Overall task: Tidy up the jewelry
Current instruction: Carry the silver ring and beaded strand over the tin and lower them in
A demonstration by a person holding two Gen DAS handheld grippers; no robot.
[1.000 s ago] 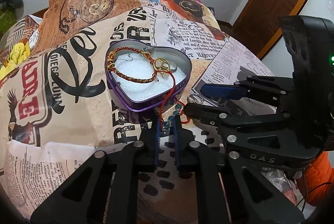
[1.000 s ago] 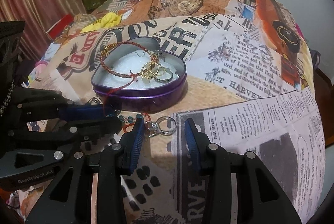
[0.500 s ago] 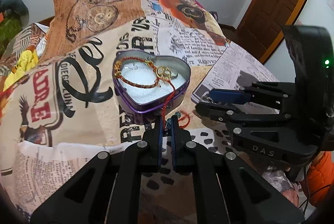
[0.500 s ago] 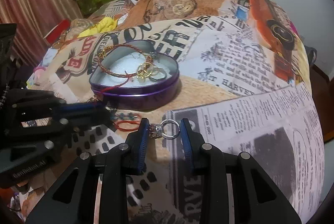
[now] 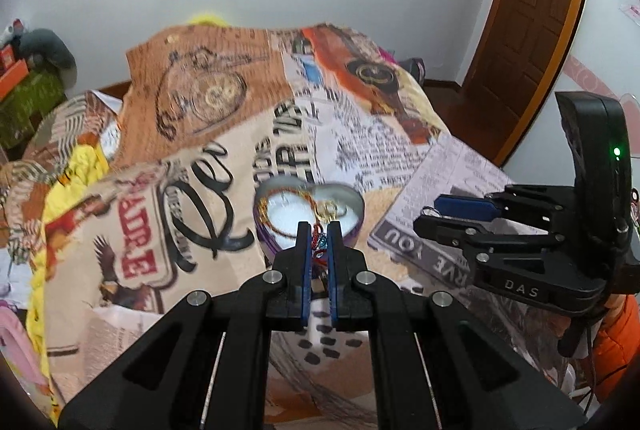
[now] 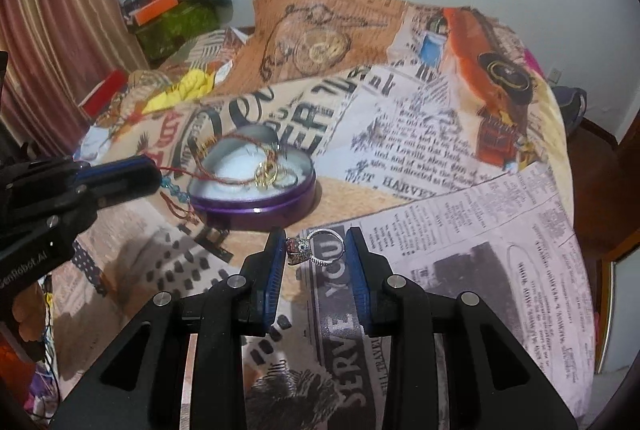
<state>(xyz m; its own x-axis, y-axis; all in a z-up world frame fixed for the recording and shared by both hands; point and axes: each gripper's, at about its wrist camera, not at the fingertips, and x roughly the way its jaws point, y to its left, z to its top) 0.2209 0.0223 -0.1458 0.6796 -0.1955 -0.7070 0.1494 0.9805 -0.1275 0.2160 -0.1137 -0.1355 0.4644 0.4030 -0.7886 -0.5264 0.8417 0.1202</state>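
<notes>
A purple heart-shaped tin (image 6: pixel 256 205) (image 5: pixel 356 228) with white padding sits on the printed bedcover; a red-gold braided bracelet (image 6: pixel 224 177) and gold rings (image 6: pixel 267 173) lie in it. My left gripper (image 5: pixel 319 236) (image 6: pixel 120 175) is shut on a red cord bracelet with blue beads (image 5: pixel 319 244) (image 6: pixel 174 189), lifted, its cord trailing to the tin. My right gripper (image 6: pixel 316 246) (image 5: pixel 460 213) is shut on a silver stone ring (image 6: pixel 316 250), held above the cover right of the tin.
The newspaper-print bedcover (image 6: pixel 440 165) drapes over the bed. Yellow cloth (image 5: pixel 84 165) and boxes (image 6: pixel 160 5) lie at the left. A wooden door (image 5: pixel 536 21) stands at the right, a wall behind.
Both grippers have closed and lifted: the left raised the red beaded cord off the cover, the right closed on the silver ring and raised it.
</notes>
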